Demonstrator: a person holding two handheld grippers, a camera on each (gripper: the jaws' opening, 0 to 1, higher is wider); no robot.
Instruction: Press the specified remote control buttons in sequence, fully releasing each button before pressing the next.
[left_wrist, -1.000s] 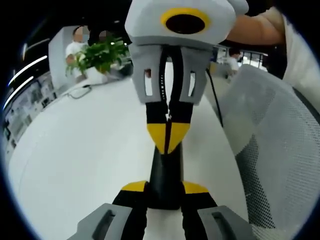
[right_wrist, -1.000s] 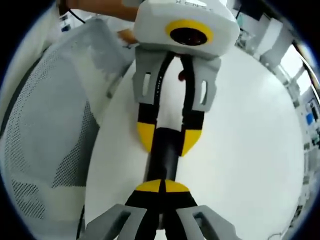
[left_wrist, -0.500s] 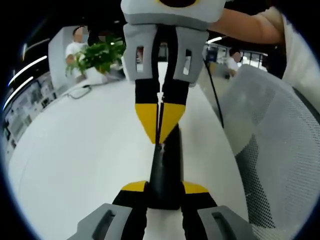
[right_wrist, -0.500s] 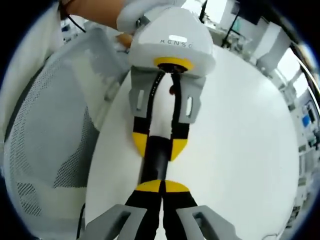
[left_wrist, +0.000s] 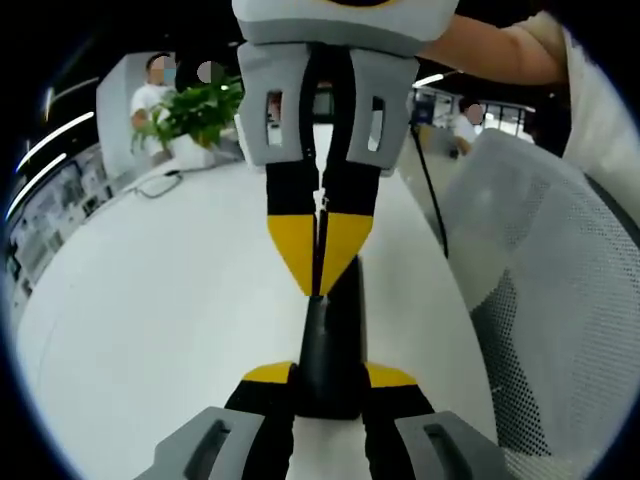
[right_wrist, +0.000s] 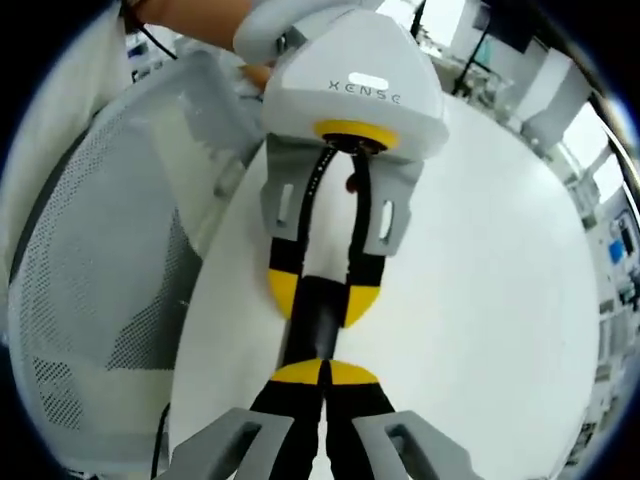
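Opposed close views; shared remote (left_wrist: 330, 340)

An open-plan office is indicated. A long white bench (left_wrist: 150, 300) is seen, with a potted green plant (left_wrist: 200, 110) at its far end and a white mesh office chair (left_wrist: 560, 300) drawn up beside it. People (left_wrist: 150, 95) are seated further back (near more desks), and ceiling strip lights (left_wrist: 55, 135) are visible.
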